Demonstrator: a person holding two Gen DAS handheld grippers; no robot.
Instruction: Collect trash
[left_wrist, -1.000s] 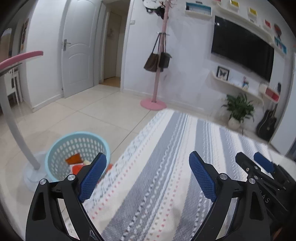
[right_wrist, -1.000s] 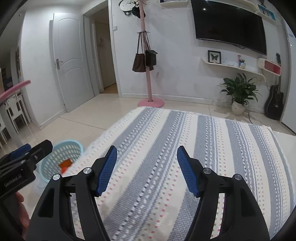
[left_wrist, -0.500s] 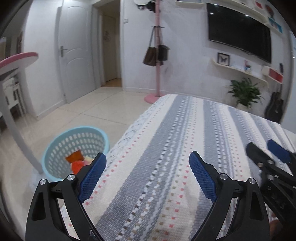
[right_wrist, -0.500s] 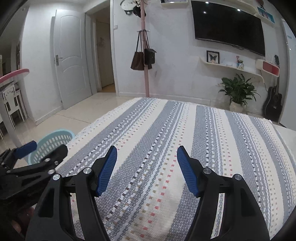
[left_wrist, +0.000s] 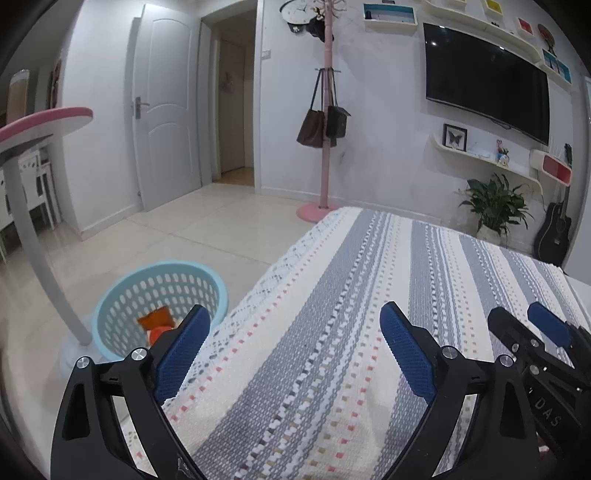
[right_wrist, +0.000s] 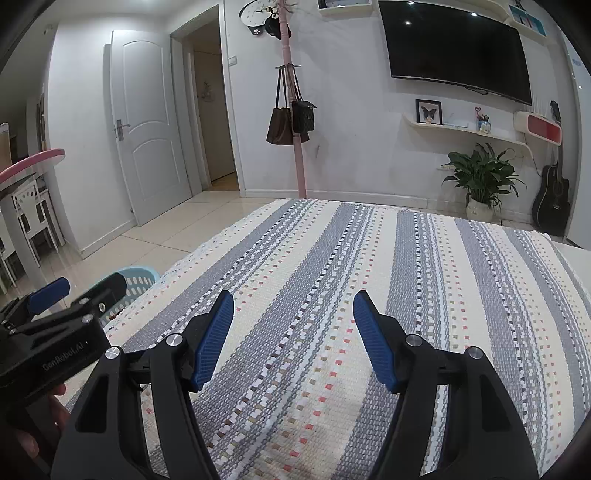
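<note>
where striped cloth (right_wrist: 369, 266) ends, pale tiled floor (left_wrist: 207, 236)

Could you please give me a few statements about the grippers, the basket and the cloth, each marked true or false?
1. The left gripper has its jaws apart with nothing between them. True.
2. The blue basket is empty. False: orange and red items lie inside it.
3. The right gripper is shut on a wrapper. False: it is open and empty.
4. The striped cloth shows no trash on it. True.
5. The basket stands on the cloth. False: it stands on the floor beside it.
</note>
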